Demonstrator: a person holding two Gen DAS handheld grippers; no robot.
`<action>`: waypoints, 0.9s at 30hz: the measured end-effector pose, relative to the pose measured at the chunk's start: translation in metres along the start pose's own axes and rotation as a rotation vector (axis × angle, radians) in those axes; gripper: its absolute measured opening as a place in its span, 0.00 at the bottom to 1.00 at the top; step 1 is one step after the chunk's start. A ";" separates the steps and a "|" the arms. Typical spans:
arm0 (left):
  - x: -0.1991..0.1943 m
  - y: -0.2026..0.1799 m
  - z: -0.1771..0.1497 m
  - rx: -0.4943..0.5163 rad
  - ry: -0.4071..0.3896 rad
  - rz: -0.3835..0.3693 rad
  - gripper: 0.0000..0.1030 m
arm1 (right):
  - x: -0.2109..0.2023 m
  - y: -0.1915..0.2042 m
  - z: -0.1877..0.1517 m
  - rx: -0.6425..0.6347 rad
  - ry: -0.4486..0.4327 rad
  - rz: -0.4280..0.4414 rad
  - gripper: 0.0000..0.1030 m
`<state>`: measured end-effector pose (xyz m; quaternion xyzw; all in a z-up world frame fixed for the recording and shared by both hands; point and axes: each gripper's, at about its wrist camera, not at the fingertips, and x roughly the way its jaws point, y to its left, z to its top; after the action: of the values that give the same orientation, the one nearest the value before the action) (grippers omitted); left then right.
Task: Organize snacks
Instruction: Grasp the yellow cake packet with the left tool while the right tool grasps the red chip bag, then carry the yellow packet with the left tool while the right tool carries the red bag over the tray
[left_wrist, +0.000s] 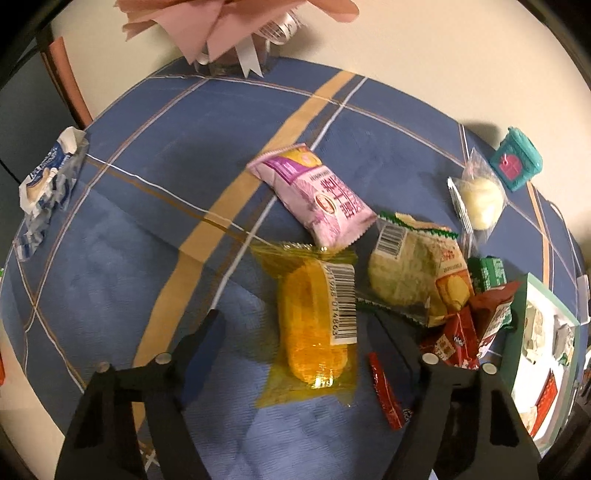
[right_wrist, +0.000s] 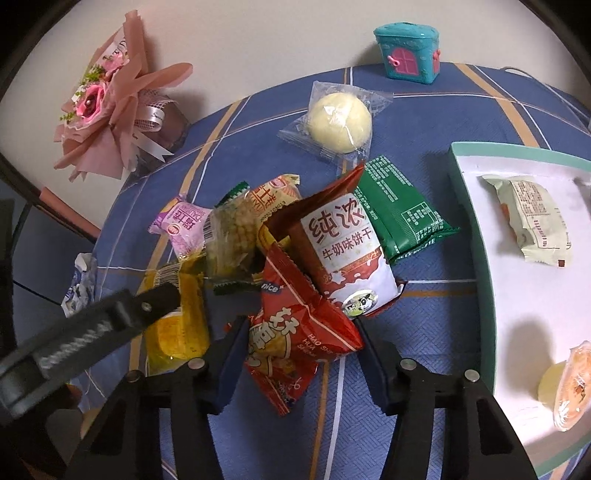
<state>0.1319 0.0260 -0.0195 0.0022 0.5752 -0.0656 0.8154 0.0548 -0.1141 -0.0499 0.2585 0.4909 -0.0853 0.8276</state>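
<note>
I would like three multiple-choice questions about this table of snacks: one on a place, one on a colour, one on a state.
1. Where does the green packet lie?
A. inside the box
B. on the cloth beside the box
C. under the bouquet

2. What colour is the toy house?
A. teal
B. yellow
C. black

3. How is the right gripper?
A. open around the red snack bag
B. open over bare cloth
C. inside the box

Answers:
1 B, it rests on the blue tablecloth left of the box.
2 A, teal with pink window.
3 A, its fingers flank the red snack bag.
</note>
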 end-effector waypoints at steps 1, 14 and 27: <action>0.002 -0.002 0.000 0.005 0.005 -0.006 0.67 | 0.001 0.000 0.000 0.003 0.000 0.002 0.57; 0.000 -0.006 -0.002 0.014 -0.007 0.013 0.37 | -0.006 -0.007 -0.001 0.017 0.006 0.020 0.54; -0.033 -0.014 0.000 0.015 -0.079 0.028 0.37 | -0.042 -0.004 -0.002 -0.018 -0.028 0.047 0.52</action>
<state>0.1189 0.0152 0.0127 0.0137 0.5419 -0.0586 0.8383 0.0310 -0.1212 -0.0161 0.2613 0.4739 -0.0650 0.8384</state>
